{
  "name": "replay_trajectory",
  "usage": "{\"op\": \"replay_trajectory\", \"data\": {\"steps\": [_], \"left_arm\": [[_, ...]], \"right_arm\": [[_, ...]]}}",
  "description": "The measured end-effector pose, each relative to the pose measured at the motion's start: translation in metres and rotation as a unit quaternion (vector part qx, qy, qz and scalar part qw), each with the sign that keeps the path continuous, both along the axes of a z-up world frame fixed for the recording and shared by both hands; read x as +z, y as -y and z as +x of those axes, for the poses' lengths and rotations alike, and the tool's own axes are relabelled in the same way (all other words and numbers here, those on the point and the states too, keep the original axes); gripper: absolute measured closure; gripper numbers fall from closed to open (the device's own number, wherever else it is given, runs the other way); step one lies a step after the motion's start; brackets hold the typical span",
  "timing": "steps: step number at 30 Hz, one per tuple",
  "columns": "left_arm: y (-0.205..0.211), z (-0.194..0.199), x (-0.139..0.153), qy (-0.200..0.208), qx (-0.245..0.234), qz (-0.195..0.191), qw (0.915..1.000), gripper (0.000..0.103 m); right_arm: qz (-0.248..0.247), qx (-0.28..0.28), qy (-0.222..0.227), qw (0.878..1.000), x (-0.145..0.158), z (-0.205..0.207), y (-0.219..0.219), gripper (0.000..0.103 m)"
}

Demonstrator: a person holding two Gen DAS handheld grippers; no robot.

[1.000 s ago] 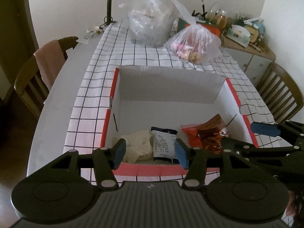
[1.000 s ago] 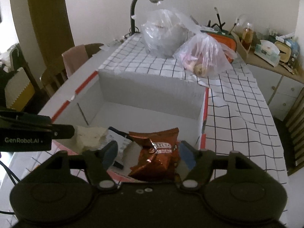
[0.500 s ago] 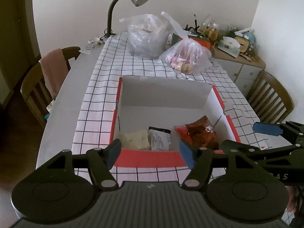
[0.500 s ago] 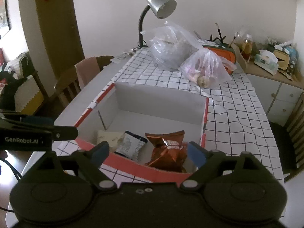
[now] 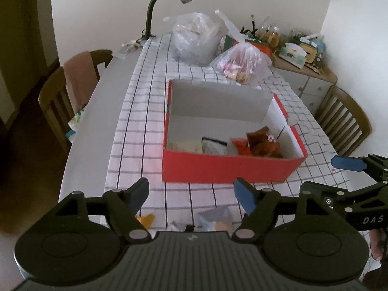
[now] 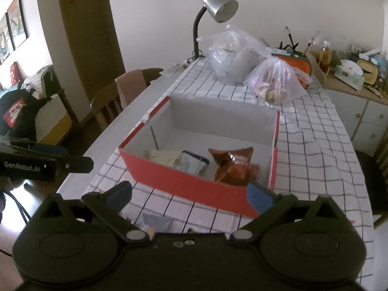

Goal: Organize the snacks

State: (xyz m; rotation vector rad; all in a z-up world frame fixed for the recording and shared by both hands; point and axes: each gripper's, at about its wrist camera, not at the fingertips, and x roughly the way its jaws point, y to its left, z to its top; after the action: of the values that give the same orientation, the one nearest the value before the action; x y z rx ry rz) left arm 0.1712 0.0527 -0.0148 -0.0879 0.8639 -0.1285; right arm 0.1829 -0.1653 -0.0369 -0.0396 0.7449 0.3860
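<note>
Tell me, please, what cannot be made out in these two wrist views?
- Loose snacks on the near tablecloth: left wrist view, half hidden by the left claw body.
- Pale packet in the red box: right wrist view, cut by the near wall.
- Plastic bag contents: blurred through film.

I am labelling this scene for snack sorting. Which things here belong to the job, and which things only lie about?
Belong to the job:
- red box
- brown snack bag, inside the box
- white packet, inside the box
- pale packet, inside the box
- left gripper and right gripper, both open and empty

Just lying about:
- desk lamp
- two plastic bags
- chair with pink cloth
</note>
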Motion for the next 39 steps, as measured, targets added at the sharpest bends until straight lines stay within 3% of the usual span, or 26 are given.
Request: {"op": "replay_trajectory", "data": {"steps": [3, 12, 23, 34, 39], "left_arm": [[-0.006, -0.009, -0.009, -0.014, 0.003, -0.014, 0.9998, 0.026], [-0.013, -0.026, -0.046, -0.054, 0.007, -0.006, 0.9985, 0.026], [-0.014, -0.033, -0.094, -0.107, 0.001, 0.012, 0.9942, 0.026], [-0.010, -0.028, -0.122, -0.127, -0.011, 0.037, 0.9912, 0.026], [-0.013, -0.022, -0.128, -0.130, -0.011, 0.044, 0.9905, 0.026]], "right_arm": [[-0.002, -0.001, -0.012, 1.000, -0.011, -0.006, -0.001, 0.000], [-0.009, 0.008, -0.056, 0.998, -0.048, -0.022, -0.001, 0.001], [-0.037, 0.065, -0.097, 0.992, -0.086, -0.037, -0.023, 0.007], [-0.065, 0.121, -0.115, 0.984, -0.108, -0.034, -0.052, 0.031], [-0.082, 0.134, -0.115, 0.981, -0.115, -0.025, -0.058, 0.037]]}}
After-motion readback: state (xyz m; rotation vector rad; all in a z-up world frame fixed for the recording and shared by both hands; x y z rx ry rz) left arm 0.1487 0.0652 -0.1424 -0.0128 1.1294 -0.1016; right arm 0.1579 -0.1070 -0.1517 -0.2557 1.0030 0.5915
